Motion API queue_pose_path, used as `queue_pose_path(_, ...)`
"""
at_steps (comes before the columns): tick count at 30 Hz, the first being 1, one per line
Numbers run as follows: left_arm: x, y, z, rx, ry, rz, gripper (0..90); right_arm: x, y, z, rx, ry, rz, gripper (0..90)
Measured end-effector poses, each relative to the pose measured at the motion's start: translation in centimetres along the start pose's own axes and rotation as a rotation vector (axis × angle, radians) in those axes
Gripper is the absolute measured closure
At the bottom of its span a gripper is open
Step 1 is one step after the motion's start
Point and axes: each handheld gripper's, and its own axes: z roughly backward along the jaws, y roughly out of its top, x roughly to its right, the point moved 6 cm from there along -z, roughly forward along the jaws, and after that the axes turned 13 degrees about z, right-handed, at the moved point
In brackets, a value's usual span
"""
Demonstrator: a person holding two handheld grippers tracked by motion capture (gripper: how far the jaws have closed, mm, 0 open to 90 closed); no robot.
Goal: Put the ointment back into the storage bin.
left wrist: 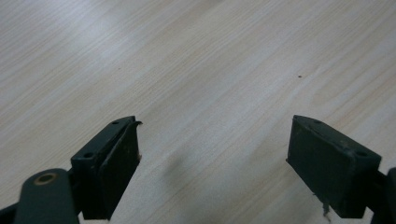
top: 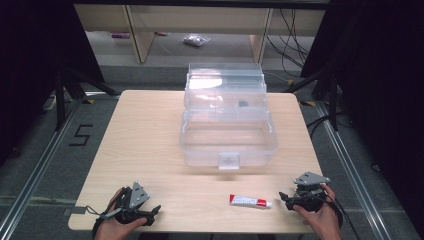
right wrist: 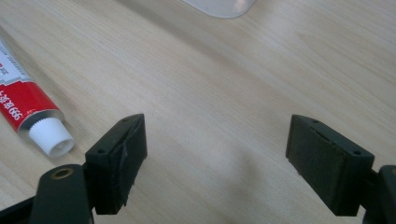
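Tube (right wrist: pixel 25 105): in the right gripper view its far end runs off the left edge; the print on the red and white label is cut off and too small to read.
Clear box (top: pixel 227 125): in the right gripper view just a scrap of its latch (right wrist: pixel 220 7) shows, cut by the top edge.
Dark thing in the box's upper tray (top: pixel 243 104): too small and blurred to tell.
Bag on the floor (top: pixel 196 40): contents too small to tell.
Left hand (top: pixel 116 227): cut off by the near edge in the high view.
Right hand (top: pixel 320 217): wrist cut off by the near edge.
Right claw (right wrist: pixel 215 154): body runs off the bottom edge.
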Motion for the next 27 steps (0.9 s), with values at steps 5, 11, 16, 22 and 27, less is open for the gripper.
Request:
queue_pose_path(5, 0.0, 0.0, 0.0, 0.000, -0.002, 0.000, 16.2, -0.1, -0.1, -0.1, -0.001, 0.013, 0.029, 20.1)
queue_pose_path(11, 0.1, -0.1, 0.1, -0.003, -0.015, 0.019, 16.2, -1.0, 1.3, 0.7, -0.014, 0.084, 0.089, 16.4)
queue_pose_path(16, 0.1, -0.1, 0.2, -0.001, -0.015, 0.010, 16.2, -2.3, 2.7, 1.2, -0.045, 0.147, 0.154, 19.4)
queue_pose_path(22, -0.2, -0.3, -0.1, -0.013, 0.001, 0.015, 16.3, -3.2, 3.9, 1.9, -0.087, 0.197, 0.197, 18.5)
queue_pose_path(27, 0.0, -0.2, 0.1, -0.010, -0.013, 0.011, 16.3, -3.3, 4.9, 2.5, -0.110, 0.214, 0.229, 18.7)
